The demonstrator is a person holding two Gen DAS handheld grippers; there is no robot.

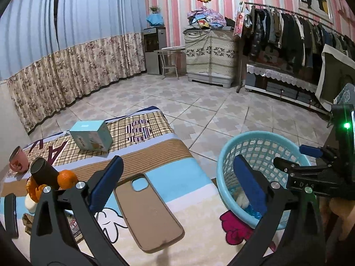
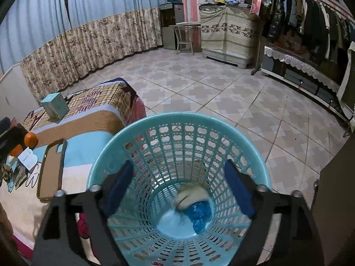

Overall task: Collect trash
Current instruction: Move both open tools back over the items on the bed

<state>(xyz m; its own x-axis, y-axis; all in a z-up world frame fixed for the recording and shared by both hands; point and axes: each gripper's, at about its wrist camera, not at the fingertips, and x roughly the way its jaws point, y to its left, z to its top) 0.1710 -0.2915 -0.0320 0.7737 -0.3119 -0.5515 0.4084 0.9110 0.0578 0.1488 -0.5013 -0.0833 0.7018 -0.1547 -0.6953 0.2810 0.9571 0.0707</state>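
We hold the right tongs (image 2: 179,188) apart over the basket (image 2: 106,155) so trash (image 2: 193,199) drops in, left tongs (image 1: 177,184) apart, empty above the bed (image 1: 155,155)

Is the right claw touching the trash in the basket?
Apart. The right wrist view shows the open claw above the basket, with trash on its bottom.

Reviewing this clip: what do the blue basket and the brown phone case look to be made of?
Basket: moulded plastic, light blue with a slight sheen, judging by its smooth rim and apple-shaped cut-outs in the walls. Phone case: probably soft silicone or rubbery plastic, matte brown, with a raised darker edge and a moulded camera opening; I can't tell which.
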